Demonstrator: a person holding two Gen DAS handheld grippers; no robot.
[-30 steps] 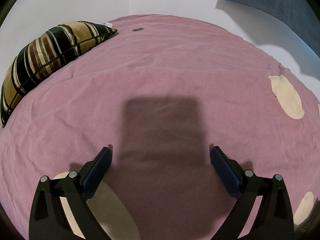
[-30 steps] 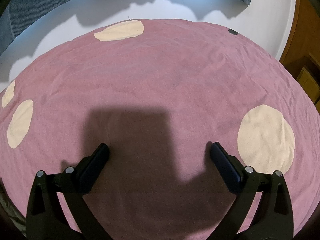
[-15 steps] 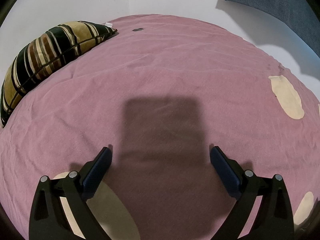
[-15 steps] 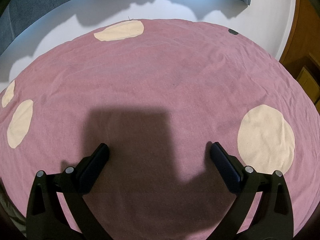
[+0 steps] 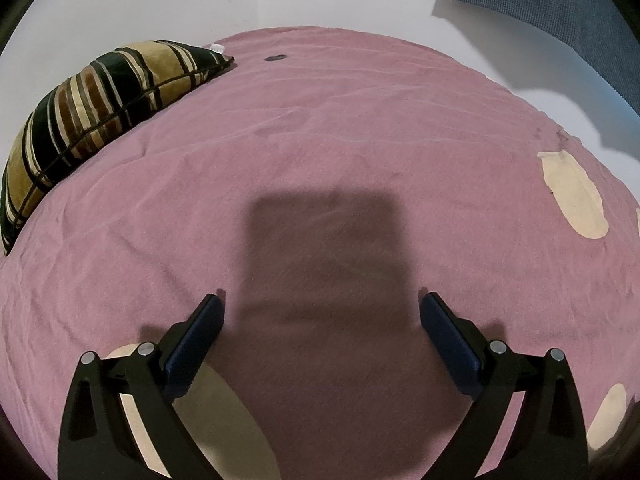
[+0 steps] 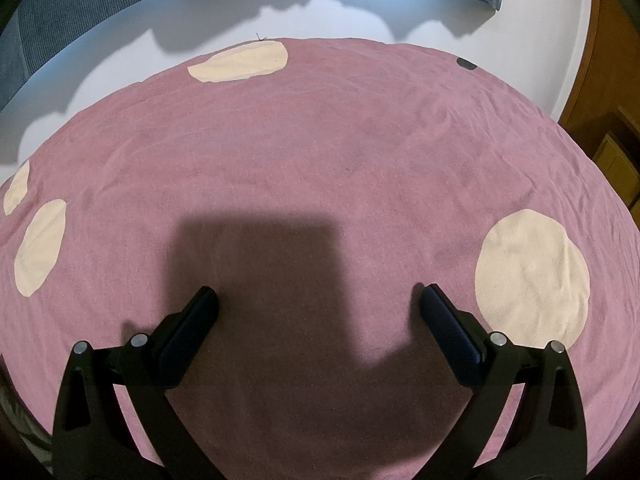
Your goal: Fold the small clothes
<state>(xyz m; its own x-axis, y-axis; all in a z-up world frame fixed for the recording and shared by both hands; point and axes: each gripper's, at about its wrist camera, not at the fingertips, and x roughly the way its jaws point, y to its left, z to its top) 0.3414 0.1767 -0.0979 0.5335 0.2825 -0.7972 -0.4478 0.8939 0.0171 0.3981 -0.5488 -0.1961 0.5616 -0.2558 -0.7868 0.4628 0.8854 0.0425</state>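
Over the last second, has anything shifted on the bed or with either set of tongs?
Nothing visibly changed. The left tongs and right tongs hang open and empty over the mauve bedspread with cream round patches, their shadows in the same place. The striped black-and-gold pillow lies where it was. No garment is in view.

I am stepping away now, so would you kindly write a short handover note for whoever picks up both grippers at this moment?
Left gripper: open, empty, above the pink bedspread with cream round patches.
Right gripper: open, empty, above the same bedspread, with a large cream patch just beyond its right finger.
Job's things: no small garment shows in either wrist view. A striped black, gold and brown cushion lies at the bed's far left edge; blue-grey ribbed fabric hangs on the wall behind.
Done: no folded piece is in view.
Left: find the clothes, lay one flat, and fold.
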